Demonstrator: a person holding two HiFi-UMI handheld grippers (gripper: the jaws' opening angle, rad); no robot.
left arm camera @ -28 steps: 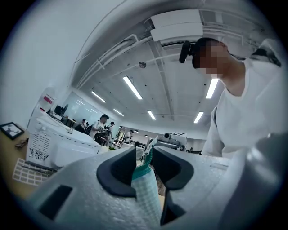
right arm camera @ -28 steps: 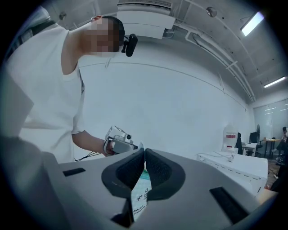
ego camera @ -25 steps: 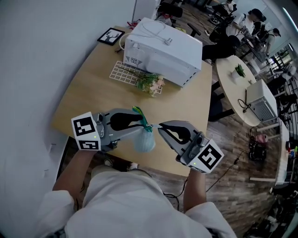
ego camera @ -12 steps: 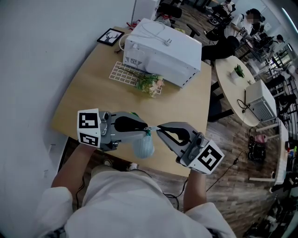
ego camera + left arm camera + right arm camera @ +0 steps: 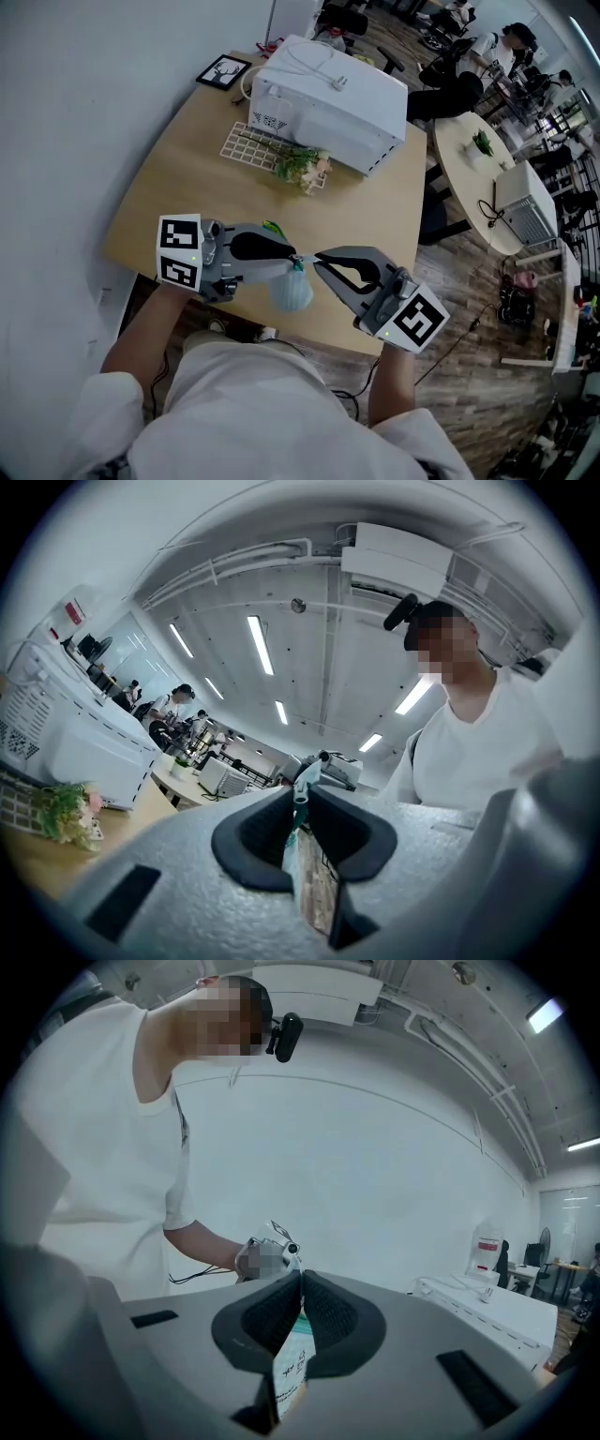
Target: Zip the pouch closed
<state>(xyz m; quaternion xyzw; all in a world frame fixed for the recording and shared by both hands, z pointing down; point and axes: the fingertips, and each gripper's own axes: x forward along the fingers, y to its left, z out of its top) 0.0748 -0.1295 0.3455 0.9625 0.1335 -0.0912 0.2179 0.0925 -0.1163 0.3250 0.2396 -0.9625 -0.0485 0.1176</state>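
Rolled a bit since a moment ago, my left gripper [image 5: 292, 257] has been closing and now pinches the zip end of the pouch [image 5: 291, 292], my right gripper [image 5: 318, 259] pinches its other corner, and it hangs over the table [image 5: 187, 173] edge, so a hard tug could slip it loose.
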